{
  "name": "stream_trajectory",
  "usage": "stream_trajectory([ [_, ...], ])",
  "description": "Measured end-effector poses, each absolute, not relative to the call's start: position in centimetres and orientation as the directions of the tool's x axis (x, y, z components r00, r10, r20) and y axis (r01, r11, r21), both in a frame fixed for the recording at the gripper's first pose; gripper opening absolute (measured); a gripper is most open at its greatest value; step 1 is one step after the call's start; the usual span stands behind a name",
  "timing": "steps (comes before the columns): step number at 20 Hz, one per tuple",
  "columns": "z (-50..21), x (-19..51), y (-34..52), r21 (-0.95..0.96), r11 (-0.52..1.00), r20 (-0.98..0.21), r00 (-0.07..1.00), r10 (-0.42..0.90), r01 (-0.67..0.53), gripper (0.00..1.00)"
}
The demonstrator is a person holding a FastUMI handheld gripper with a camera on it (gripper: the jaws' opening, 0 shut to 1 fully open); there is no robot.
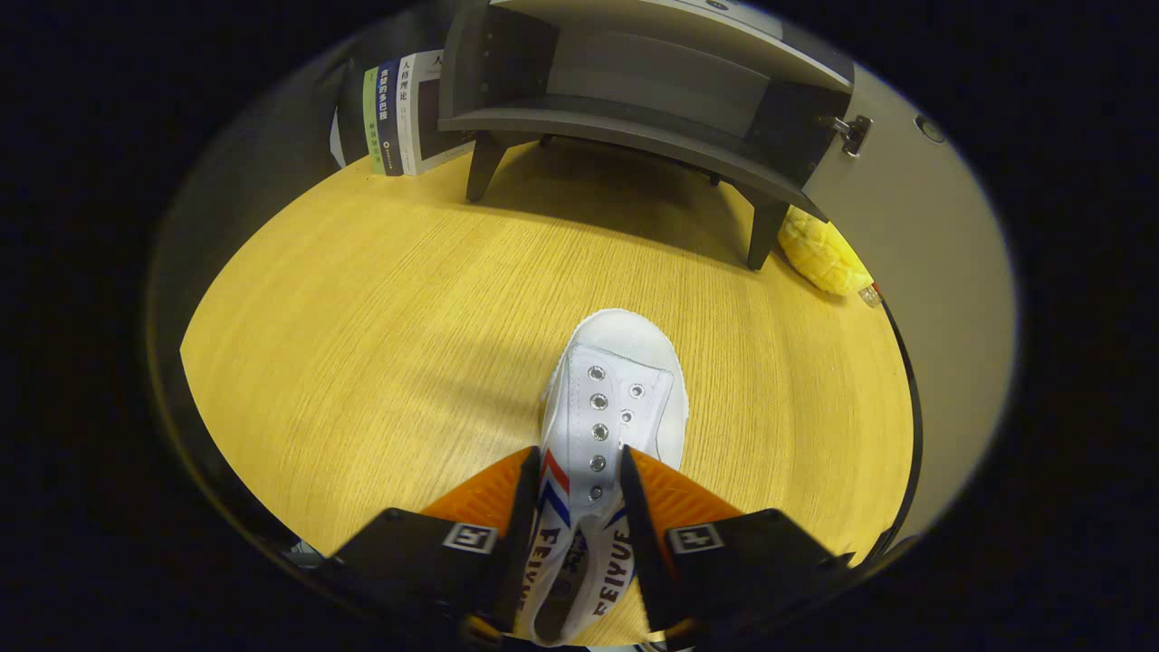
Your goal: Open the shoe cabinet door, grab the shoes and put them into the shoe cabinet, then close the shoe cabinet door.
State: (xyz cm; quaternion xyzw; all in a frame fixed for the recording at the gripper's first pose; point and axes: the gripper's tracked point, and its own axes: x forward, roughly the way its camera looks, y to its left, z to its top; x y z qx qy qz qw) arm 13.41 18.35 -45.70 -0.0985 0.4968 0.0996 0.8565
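A white canvas shoe (611, 398) with red and blue stripes is squeezed between my two fingers, toe pointing away from me. My gripper (579, 466) is shut on the shoe's sides near its opening, above the wooden tabletop (362, 344). Well beyond the toe stands the grey shoe cabinet (634, 100) on short legs, its inside shelf showing. Its door (924, 272) is swung open to the right, with a hinge at the cabinet's right edge.
Several books (394, 113) stand upright to the left of the cabinet. A yellow lumpy object (819, 254) lies by the cabinet's right front leg, against the open door. Bare tabletop stretches between the shoe and the cabinet.
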Motion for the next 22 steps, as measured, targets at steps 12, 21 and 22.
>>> stream_trajectory([
  [12, -45.5, 13.4, 18.4, 0.037, 0.963, -0.879, 0.449, 0.158, -0.267, 0.02],
  [21, -34.8, 15.8, 18.2, 0.08, 0.968, -0.767, 0.606, 0.211, -0.237, 0.02],
  [22, -33.0, 16.3, 18.1, 0.079, 0.967, -0.744, 0.632, 0.217, -0.24, 0.02],
])
